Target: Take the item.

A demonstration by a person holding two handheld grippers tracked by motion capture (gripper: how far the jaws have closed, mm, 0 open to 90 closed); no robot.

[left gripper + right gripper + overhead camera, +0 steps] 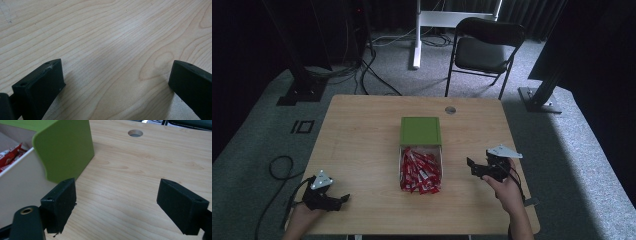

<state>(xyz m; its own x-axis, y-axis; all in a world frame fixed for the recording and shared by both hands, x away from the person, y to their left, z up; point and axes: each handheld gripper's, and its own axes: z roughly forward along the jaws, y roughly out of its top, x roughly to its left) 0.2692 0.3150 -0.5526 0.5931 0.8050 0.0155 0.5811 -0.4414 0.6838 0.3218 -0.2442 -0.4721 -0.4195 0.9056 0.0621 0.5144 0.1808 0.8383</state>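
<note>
We have the left gripper (343,198) low at the near-left corner of the table (362,130), held by the left hand (302,216). Its jaws stand wide apart with nothing between them; in the left gripper view they sit just over bare wood grain.

Mid-table we see a drawer-style box: green sleeve (420,131) on the far side, pale tray (441,160) pulled out toward the person. The tray is heaped with red sachets (419,171), some spilling past its near edge onto the table.

Beyond the box, near the far edge, there is a round cable hole (450,110) in the tabletop.

Right of the tray we have the right gripper (473,166), held by the right hand (508,189), jaws pointing left toward the box. They are spread wide and empty. In the right gripper view its left jaw is close beside the tray's outer wall and the green sleeve's corner; we cannot tell if it touches them.

Behind the table stands a black folding chair (484,50) on grey carpet (257,135).
</note>
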